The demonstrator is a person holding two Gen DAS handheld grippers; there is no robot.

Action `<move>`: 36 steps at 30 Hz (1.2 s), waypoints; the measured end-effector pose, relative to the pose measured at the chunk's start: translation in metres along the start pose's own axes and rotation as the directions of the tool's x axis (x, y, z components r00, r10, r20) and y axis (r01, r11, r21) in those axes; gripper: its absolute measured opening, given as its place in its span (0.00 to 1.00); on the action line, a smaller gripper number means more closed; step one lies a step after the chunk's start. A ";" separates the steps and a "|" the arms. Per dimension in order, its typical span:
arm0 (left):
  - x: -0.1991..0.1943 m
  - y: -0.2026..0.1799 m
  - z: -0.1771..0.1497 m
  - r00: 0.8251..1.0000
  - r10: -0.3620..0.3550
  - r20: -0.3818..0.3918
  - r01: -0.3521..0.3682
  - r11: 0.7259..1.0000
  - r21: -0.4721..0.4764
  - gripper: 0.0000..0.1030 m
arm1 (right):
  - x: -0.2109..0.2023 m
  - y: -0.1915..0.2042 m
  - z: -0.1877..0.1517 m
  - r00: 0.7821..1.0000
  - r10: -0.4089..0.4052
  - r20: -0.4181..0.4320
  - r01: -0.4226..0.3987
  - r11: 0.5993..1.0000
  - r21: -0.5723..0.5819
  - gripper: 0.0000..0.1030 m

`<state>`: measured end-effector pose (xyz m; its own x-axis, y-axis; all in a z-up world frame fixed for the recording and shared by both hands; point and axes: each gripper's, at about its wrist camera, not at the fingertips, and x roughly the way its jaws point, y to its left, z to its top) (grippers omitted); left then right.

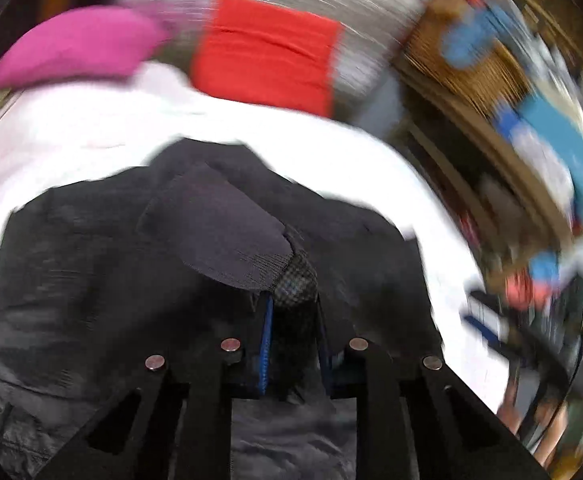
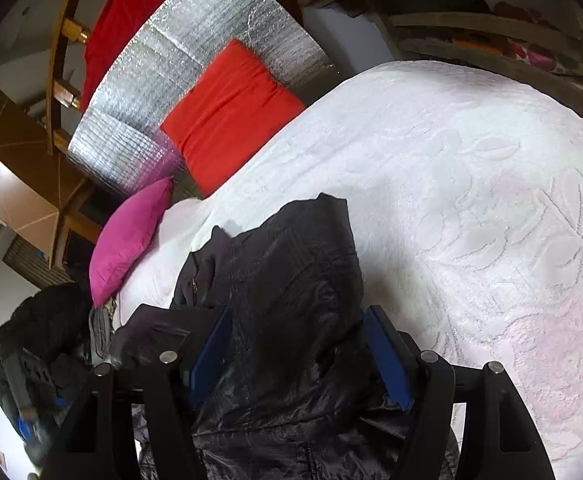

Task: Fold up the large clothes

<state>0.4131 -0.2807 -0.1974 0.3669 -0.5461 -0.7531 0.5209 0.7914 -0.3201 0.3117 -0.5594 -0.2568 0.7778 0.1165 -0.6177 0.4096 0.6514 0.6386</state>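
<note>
Closest to me, my left gripper (image 1: 291, 344) is pressed together on a fold of the black jacket (image 1: 103, 264); a dark knit piece of it pokes up between the blue pads, and a flap of fabric drapes forward just beyond the tips. My right gripper (image 2: 297, 344) stands spread, its blue pads (image 2: 387, 356) on either side of a bunched ridge of the same black jacket (image 2: 291, 264), which fills the gap; I cannot tell whether either pad touches it.

The jacket lies crumpled on the white textured bedspread (image 2: 471, 200), which stretches away past it. Beside the jacket, at the bedspread's edge, rests a magenta pillow (image 2: 131, 240). Farther on sits a folded red-orange cloth (image 2: 231, 112), lying on a silvery foil mat (image 2: 211, 28). Beyond that, a red garment (image 2: 131, 12) hangs over a wooden rail. The left view is badly motion-blurred toward its edges.
</note>
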 end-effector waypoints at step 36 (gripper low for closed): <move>-0.055 0.183 -0.067 0.869 0.494 -0.040 -0.493 0.854 -0.168 0.76 | 0.043 0.068 -0.070 0.915 -0.396 0.076 0.377 0.772 -0.511 0.17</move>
<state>0.4367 -0.0876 -0.2529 0.5452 -0.0726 -0.8352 0.1339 0.9910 0.0013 0.3400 -0.4578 -0.2719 0.5859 -0.2087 -0.7830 0.3658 0.9303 0.0257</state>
